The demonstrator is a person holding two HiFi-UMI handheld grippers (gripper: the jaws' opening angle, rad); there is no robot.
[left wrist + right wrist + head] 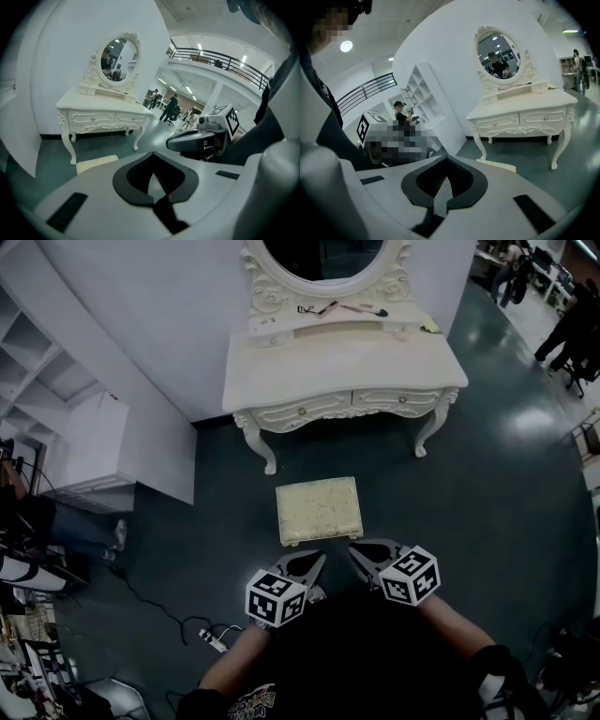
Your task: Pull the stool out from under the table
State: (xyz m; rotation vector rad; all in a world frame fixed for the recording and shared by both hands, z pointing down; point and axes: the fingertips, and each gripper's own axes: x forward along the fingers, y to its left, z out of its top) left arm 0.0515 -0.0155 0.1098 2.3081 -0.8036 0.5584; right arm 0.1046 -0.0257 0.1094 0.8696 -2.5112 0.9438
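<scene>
A cream cushioned stool (319,510) stands on the dark floor in front of the white dressing table (342,367), clear of its legs. Both grippers hover close to my body, just short of the stool's near edge. The left gripper (317,559) is shut and empty, and so is the right gripper (358,549). In the left gripper view the jaws (153,177) are closed, with the stool (96,163) and table (101,105) beyond them. In the right gripper view the closed jaws (446,182) hide most of the stool (497,165), which sits below the table (525,110).
An oval mirror (323,259) tops the table. A white shelf unit (94,442) stands at the left against the wall. A power strip with cable (214,640) lies on the floor at the lower left. People stand at the far right (572,324).
</scene>
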